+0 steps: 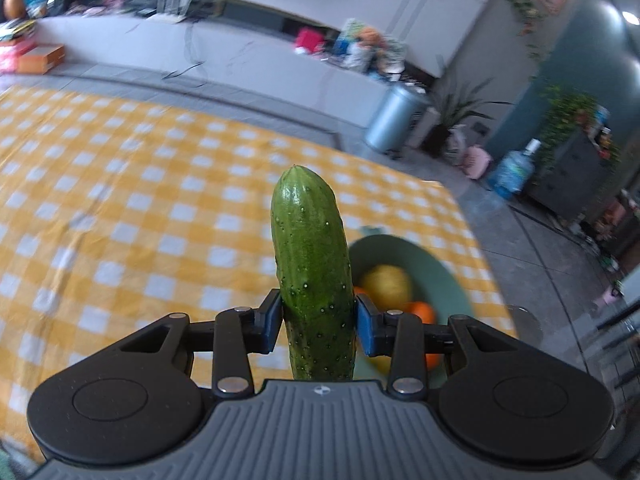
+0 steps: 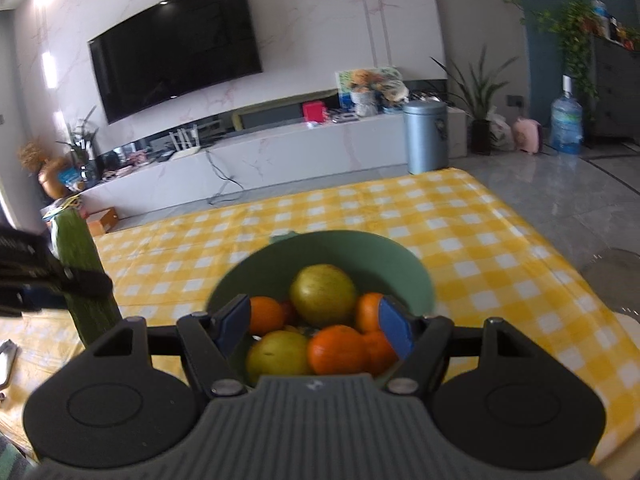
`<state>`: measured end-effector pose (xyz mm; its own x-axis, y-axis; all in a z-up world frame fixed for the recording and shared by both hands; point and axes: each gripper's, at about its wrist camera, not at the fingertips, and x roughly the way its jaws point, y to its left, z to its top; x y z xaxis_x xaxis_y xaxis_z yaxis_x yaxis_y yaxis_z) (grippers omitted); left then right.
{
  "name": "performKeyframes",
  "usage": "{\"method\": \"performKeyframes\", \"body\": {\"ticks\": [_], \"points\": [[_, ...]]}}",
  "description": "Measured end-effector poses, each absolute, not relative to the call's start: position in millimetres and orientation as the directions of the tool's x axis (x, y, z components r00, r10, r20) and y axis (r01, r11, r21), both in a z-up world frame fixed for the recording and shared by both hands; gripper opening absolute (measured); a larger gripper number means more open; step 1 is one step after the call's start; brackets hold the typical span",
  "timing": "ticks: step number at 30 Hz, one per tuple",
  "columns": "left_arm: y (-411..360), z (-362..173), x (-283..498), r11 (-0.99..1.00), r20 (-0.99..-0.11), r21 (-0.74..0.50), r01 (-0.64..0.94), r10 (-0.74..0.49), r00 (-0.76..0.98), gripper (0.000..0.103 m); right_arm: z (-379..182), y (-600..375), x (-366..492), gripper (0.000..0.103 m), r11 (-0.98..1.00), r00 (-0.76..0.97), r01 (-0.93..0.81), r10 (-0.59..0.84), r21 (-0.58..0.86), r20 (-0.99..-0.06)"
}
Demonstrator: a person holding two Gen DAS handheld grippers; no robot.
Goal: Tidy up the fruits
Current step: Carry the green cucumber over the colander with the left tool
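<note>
Glossy, bumpy green cucumber (image 1: 312,264), upright at frame centre, clamped between left gripper (image 1: 316,320) fingers above yellow-checked table (image 1: 120,200). Right gripper (image 2: 316,324) fingers apart over green bowl (image 2: 396,264) of oranges. No legible writing.

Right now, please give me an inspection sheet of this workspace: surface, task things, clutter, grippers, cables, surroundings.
Surface: yellow-white checked tablecloth covers the table.
Task things: green bowl holds oranges and yellow-green fruits; cucumber is held upright above the cloth, beside the bowl.
Clutter: a metal object at the left edge of the right wrist view, too cut off to name.
Grippers: left gripper shut on the cucumber; right gripper open, over the bowl.
Cables: one dark cable hangs down the TV bench.
Surroundings: wall TV, grey bin, water bottle, potted plants.
</note>
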<state>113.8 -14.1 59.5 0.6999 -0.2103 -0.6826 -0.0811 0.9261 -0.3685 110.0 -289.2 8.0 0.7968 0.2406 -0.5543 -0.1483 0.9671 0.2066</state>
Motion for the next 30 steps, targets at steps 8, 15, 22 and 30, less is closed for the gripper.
{"method": "performKeyframes", "body": {"ticks": [8,15,22,30], "points": [[-62,60,138,0.925,-0.676,-0.375,0.059,-0.317,0.665,0.042,-1,-311,115,0.078,0.953,0.777,-0.092,0.251,0.290,-0.578],[-85,43,168,0.927,-0.698,-0.361,0.101,-0.341,0.630,0.042,-6,-327,124,0.045,0.936,0.804,-0.002,0.211,0.353,-0.556],[-91,27,180,0.923,-0.726,-0.371,0.107,-0.360,0.587,0.042,-8,-323,143,0.045,0.930,0.812,-0.026,0.233,0.366,-0.535],[-86,5,197,0.901,-0.752,-0.428,0.071,-0.398,0.526,0.042,-13,-317,157,0.044,0.932,0.802,-0.035,0.241,0.360,-0.547]]}}
